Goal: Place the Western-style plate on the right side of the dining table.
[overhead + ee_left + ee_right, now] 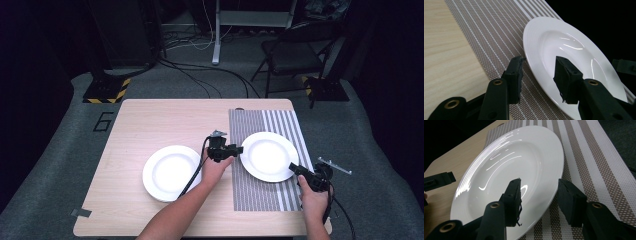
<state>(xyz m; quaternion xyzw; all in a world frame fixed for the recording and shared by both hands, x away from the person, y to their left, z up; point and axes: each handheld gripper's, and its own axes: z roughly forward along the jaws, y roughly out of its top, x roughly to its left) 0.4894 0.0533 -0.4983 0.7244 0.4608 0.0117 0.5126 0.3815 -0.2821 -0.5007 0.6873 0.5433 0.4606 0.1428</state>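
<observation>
A white plate [269, 156] lies on a striped placemat [260, 192] on the right half of the wooden table [135, 125]. My left gripper [239, 149] is at the plate's left rim. In the left gripper view the plate [574, 50] has its rim between the jaws of that gripper [539, 75], which are open, with gaps on both sides. My right gripper [293, 168] is at the plate's near right rim. In the right gripper view it [540, 200] is open too, one pad over the plate [506, 165] and one over the placemat [594, 157].
A second white plate [171, 172] sits on bare wood to the left, near my left forearm. A "6" mark [103, 121] is at the table's far left and a tape strip [81, 213] at its near left corner. A chair [292, 52] and cables stand beyond the table.
</observation>
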